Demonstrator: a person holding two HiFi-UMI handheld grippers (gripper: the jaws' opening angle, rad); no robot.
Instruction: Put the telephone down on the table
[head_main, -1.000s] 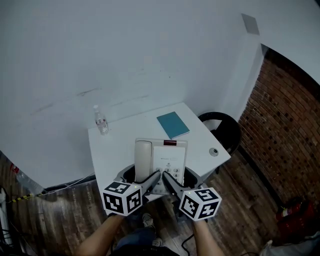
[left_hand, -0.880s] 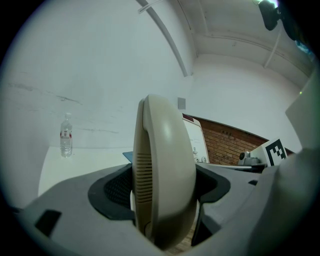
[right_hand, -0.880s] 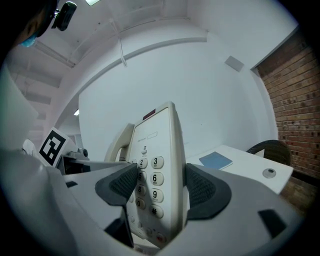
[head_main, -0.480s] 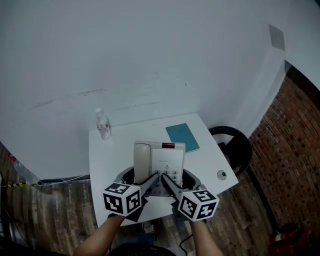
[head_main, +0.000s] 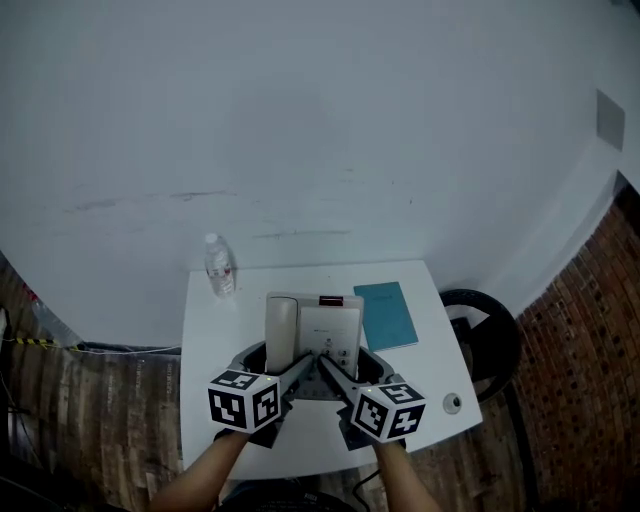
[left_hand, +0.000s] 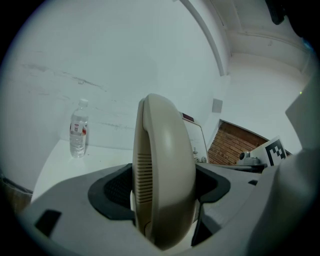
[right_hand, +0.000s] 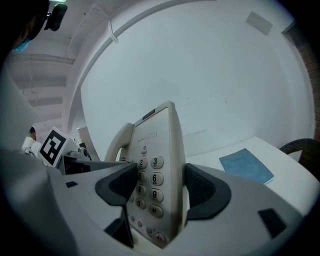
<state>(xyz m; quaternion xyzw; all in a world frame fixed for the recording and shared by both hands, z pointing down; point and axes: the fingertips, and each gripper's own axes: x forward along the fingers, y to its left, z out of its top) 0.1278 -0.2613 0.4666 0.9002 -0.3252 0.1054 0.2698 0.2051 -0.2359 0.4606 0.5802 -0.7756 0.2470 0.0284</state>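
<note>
A beige desk telephone with its handset on the left is held over the white table. My left gripper is shut on the handset, which fills the gap between the dark pads. My right gripper is shut on the keypad side of the telephone, one pad on the button face and one behind. Both grippers hold its near edge. Whether its underside touches the table is hidden.
A clear water bottle stands at the table's back left, also in the left gripper view. A blue notebook lies just right of the telephone. A small round object sits near the front right corner. A black stool stands beside the table.
Both grippers have carried the telephone forward from the table's front edge to over its middle, nearer the wall. The notebook now lies close beside the telephone. The grips are unchanged.
</note>
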